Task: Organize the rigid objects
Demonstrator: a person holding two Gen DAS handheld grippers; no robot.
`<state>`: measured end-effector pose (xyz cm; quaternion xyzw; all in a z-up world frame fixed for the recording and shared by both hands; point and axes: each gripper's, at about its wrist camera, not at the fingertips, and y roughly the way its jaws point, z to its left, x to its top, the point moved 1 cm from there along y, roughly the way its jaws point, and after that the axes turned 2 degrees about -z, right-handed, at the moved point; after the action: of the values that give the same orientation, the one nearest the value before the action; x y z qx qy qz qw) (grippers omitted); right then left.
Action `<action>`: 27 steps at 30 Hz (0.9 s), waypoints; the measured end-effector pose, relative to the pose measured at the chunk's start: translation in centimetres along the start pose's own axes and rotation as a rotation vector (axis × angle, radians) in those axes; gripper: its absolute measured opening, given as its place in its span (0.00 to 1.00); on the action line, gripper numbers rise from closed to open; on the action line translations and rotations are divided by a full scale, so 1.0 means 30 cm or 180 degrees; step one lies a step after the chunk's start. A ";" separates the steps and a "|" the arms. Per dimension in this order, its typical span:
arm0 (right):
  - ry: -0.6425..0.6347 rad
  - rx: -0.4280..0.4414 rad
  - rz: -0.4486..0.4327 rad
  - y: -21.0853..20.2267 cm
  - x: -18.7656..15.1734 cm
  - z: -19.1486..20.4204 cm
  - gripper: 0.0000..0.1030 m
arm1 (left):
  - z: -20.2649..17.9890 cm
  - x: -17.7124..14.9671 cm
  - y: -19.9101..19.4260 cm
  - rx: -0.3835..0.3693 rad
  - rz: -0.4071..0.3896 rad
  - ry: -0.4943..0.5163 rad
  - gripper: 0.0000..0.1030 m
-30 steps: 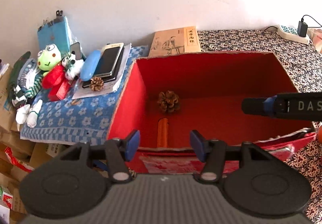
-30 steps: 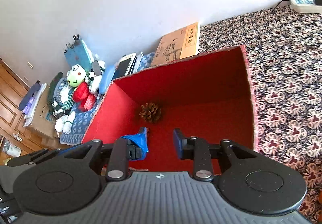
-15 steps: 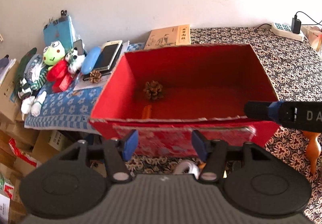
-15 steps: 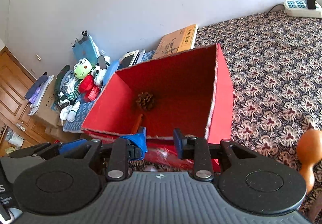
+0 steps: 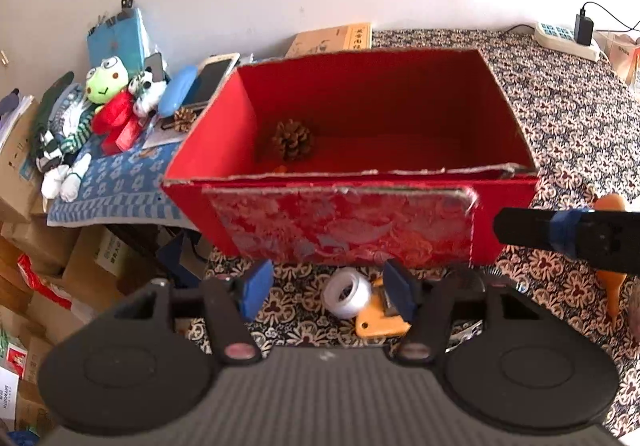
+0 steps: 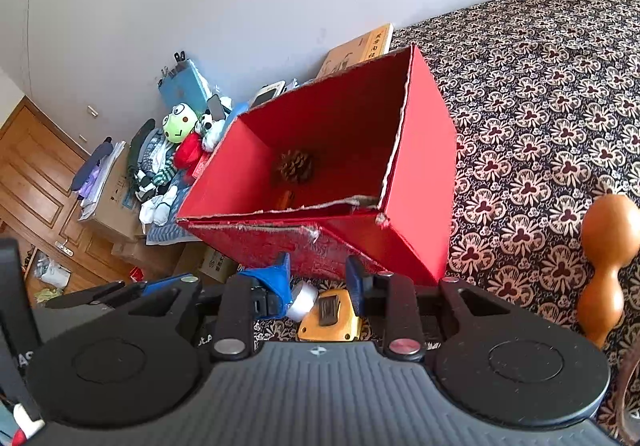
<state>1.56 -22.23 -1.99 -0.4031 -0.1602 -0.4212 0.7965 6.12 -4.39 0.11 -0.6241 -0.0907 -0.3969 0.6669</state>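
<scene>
A red cardboard box (image 5: pixel 344 230) stands open on the patterned cloth, with a pine cone (image 5: pixel 292 139) and an orange stick (image 6: pixel 286 199) inside. In front of the box lie a clear tape roll (image 5: pixel 347 292) and a yellow tape measure (image 5: pixel 380 320). My left gripper (image 5: pixel 328 290) hovers above them, its jaws opening and pressing on nothing. My right gripper (image 6: pixel 319 282) is open just short of the box's near wall, over the tape roll (image 6: pixel 304 300) and the tape measure (image 6: pixel 330 316). One of its fingers (image 5: pixel 560 238) crosses the left wrist view. A wooden gourd (image 6: pixel 608 246) stands to the right.
Left of the box, a blue cloth (image 5: pixel 116 181) holds a frog plush (image 5: pixel 106 79), phones (image 5: pixel 212 79) and a second pine cone (image 5: pixel 184 117). A book (image 5: pixel 332 39) leans against the wall behind. A power strip (image 5: pixel 564 37) lies far right. Cardboard cartons (image 5: pixel 44 246) stack below left.
Both grippers have drawn back from over the box to its near side, so the tape roll, tape measure and gourd now show. The left jaws stand slightly wider.
</scene>
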 end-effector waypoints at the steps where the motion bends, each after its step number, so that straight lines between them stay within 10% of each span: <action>1: 0.0015 -0.0010 -0.0012 0.000 -0.005 -0.002 0.13 | 0.004 -0.004 0.007 -0.0013 0.0011 0.0009 0.64; 19: 0.0429 -0.0200 0.0139 0.123 -0.057 -0.014 0.13 | 0.155 -0.058 0.199 -0.0331 0.0235 0.0156 0.65; 27: 0.0596 -0.0209 0.0289 0.172 -0.124 -0.034 0.14 | 0.232 -0.136 0.293 -0.0822 0.0418 0.0124 0.65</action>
<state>3.39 -19.36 -7.44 -0.3947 -0.0527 -0.4254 0.8127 11.66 2.76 -7.68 -0.7015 0.0152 -0.3728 0.6072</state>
